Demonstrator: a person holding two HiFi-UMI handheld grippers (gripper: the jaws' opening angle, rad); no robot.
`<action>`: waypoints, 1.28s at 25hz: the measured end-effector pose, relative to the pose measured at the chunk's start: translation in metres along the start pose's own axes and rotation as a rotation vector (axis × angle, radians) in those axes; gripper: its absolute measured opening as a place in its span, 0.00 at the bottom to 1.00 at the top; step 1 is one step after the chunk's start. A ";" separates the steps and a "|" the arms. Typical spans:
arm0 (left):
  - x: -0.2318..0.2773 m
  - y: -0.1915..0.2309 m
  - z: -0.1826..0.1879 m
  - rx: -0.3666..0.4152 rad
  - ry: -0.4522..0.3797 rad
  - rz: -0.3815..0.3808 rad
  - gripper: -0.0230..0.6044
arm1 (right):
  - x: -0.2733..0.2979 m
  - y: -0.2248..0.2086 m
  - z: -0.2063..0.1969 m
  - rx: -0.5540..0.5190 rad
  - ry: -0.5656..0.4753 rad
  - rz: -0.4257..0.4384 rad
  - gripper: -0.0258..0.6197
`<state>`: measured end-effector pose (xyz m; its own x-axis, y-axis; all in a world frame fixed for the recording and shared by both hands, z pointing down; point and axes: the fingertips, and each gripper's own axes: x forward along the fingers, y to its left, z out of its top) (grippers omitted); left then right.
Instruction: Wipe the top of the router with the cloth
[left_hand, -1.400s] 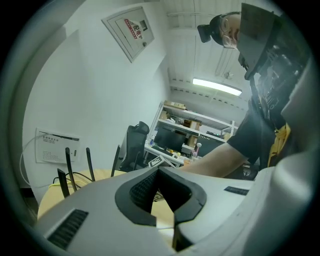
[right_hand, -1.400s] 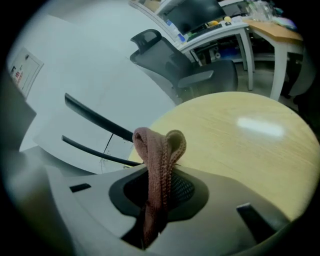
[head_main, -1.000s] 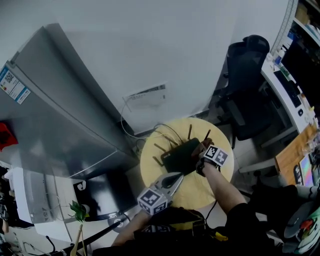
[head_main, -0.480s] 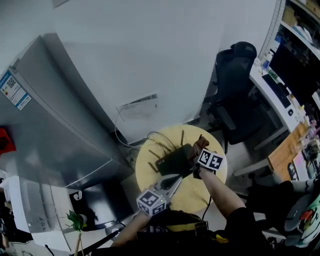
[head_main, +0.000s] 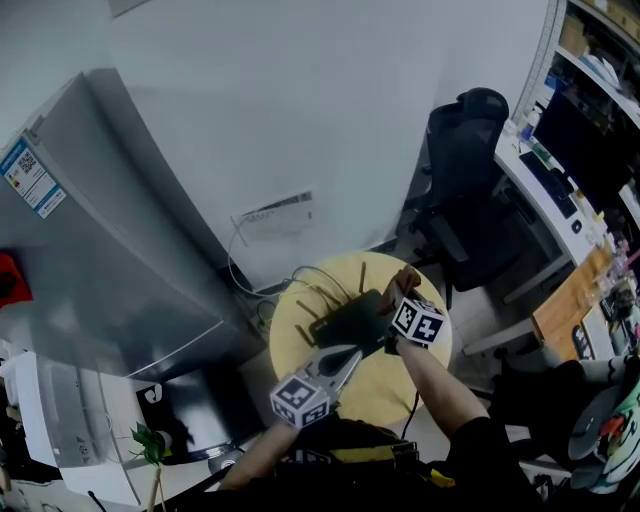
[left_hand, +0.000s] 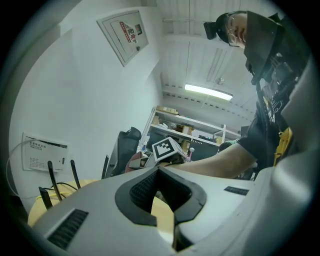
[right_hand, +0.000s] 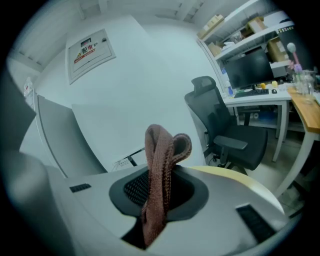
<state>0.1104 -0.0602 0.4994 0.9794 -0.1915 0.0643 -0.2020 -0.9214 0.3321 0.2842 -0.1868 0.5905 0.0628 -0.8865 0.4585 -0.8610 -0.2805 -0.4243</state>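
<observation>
A dark router (head_main: 348, 322) with thin upright antennas (head_main: 362, 276) lies on a round yellow table (head_main: 385, 385). At the router's right end, my right gripper (head_main: 402, 300) is shut on a brown cloth (head_main: 405, 283). In the right gripper view the cloth (right_hand: 162, 145) stands up in a fold from between the jaws of that gripper (right_hand: 159, 175). My left gripper (head_main: 348, 360) hovers at the router's near side, jaws together with nothing in them. The left gripper view shows its tips (left_hand: 159, 172) closed, two antennas (left_hand: 73, 173) at the left, and the right gripper's marker cube (left_hand: 167, 148) ahead.
A tall grey cabinet (head_main: 100, 250) stands to the left of the table. A black office chair (head_main: 465, 200) and a desk with a monitor (head_main: 575, 150) are at the right. Cables run from a white wall box (head_main: 272, 215) to the table. A small plant (head_main: 150, 440) is at bottom left.
The head view has shifted a little. My right gripper still holds the cloth at the router's right end, slightly farther along. The left gripper has hardly moved.
</observation>
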 end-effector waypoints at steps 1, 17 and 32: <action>0.000 0.000 0.001 0.000 -0.002 -0.001 0.02 | -0.003 0.002 0.005 -0.013 -0.023 0.004 0.14; -0.037 0.024 0.028 0.012 -0.116 0.141 0.02 | -0.028 0.081 -0.047 -0.528 0.117 0.472 0.14; -0.118 0.057 0.020 -0.049 -0.186 0.411 0.02 | 0.002 0.149 -0.219 -0.573 0.860 0.683 0.14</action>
<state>-0.0163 -0.0968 0.4916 0.7998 -0.5994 0.0312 -0.5687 -0.7401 0.3590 0.0452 -0.1499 0.6990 -0.6506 -0.1980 0.7332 -0.6976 0.5374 -0.4739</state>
